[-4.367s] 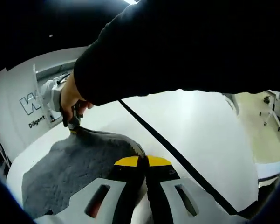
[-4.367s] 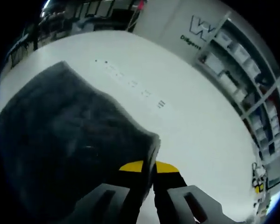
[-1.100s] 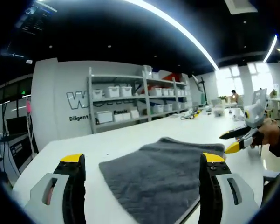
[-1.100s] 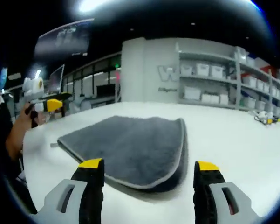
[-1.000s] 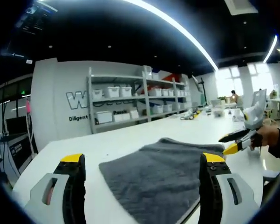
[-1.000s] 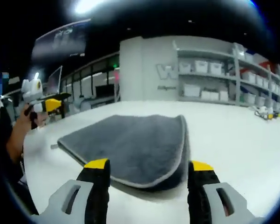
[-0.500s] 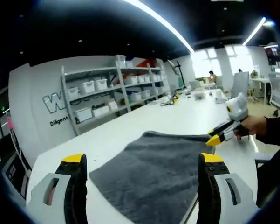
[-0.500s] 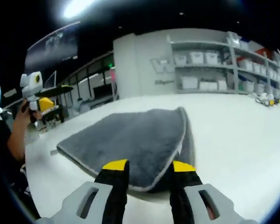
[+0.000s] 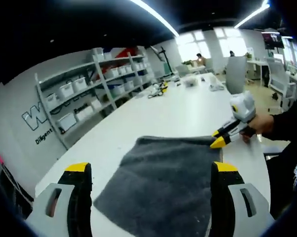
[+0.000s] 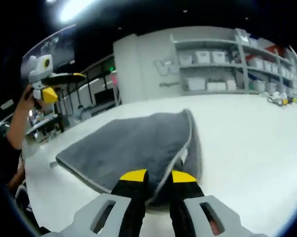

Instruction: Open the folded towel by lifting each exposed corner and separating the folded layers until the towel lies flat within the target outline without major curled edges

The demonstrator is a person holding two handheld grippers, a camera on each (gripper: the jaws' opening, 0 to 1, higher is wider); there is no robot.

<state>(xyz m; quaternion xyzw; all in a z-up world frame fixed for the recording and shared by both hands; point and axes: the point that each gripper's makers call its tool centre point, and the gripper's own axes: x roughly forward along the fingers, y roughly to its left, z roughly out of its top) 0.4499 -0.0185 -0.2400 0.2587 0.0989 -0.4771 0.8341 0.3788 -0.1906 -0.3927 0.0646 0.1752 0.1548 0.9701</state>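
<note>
Soft, limp towel (image 10: 133, 140): right gripper (image 10: 154, 176) seemingly nipping its 6 o'clock piped corner; left gripper (image 9: 149, 168) wide open, empty.

The towel (image 10: 133, 143) runs under the right gripper (image 10: 158, 176), so its near hem between the yellow tips is covered, and whether the tips actually pinch the cloth is hard to say. In the left gripper view the towel's near edge (image 9: 158, 217) drops below the picture between the left gripper's (image 9: 148, 170) jaws. The wall lettering (image 9: 37, 118) beyond that gripper is cut short by the shelving. The shelf bins (image 10: 212, 59) ahead of the right gripper are too blurred to read.
</note>
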